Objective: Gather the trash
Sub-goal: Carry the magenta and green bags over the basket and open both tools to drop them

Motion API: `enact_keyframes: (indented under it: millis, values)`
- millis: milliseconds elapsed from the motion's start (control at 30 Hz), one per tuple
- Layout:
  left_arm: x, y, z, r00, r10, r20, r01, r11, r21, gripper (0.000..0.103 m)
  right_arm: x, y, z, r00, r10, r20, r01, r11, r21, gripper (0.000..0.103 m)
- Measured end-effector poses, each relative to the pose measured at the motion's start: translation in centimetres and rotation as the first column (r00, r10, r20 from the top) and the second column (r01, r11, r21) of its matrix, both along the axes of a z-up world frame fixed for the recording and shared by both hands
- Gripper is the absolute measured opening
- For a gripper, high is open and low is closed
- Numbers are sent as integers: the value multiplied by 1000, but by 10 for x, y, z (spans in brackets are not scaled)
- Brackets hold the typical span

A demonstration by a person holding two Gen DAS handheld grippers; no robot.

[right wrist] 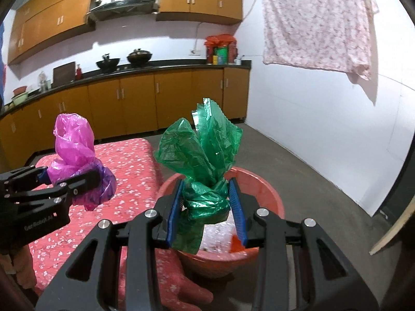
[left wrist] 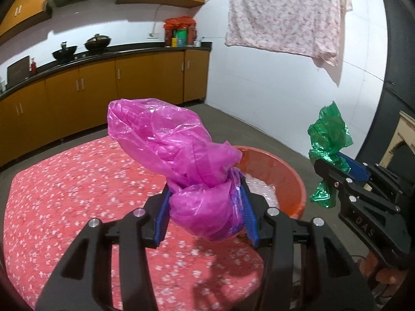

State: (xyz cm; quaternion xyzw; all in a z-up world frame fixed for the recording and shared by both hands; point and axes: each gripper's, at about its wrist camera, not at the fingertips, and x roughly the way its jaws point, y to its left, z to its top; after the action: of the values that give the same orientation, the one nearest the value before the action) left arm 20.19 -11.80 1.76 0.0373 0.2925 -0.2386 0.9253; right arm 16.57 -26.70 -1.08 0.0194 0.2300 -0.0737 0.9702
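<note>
The left gripper pinches a crumpled magenta plastic bag at centre frame; the right gripper clamps a crumpled green plastic bag. Both bags look light, soft and slippery, best held at the knotted waist.

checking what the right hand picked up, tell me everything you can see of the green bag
The green bag is thin, see-through, crinkled plastic, wadded and twisted into a knot-like bundle. Loose ends fan upward, one with a zigzag-cut edge, and a tail hangs below. The right gripper holds it in the air, its blue fingers pressing on the knotted middle from both sides. It hangs above the red basin, beside the table with the red flowered cloth. Nothing else touches it.
</note>
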Motion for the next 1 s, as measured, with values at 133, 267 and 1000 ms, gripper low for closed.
enact_keyframes:
  millis: [133, 267, 1000]
  values:
    - [-1, -15, -4, 999, -31, -9, 31, 999, 8, 47, -5, -13, -4, 1000, -26, -5, 26, 999, 28, 36]
    - [3, -32, -9, 997, -69, -26, 69, 998, 6, 47, -6, -23, -10, 999, -45, -11, 45, 998, 53, 36]
    - [45, -75, -41, 987, -150, -61, 152, 988, 30, 48, 8, -41, -28, 995, -90, -37, 94, 989, 110, 36]
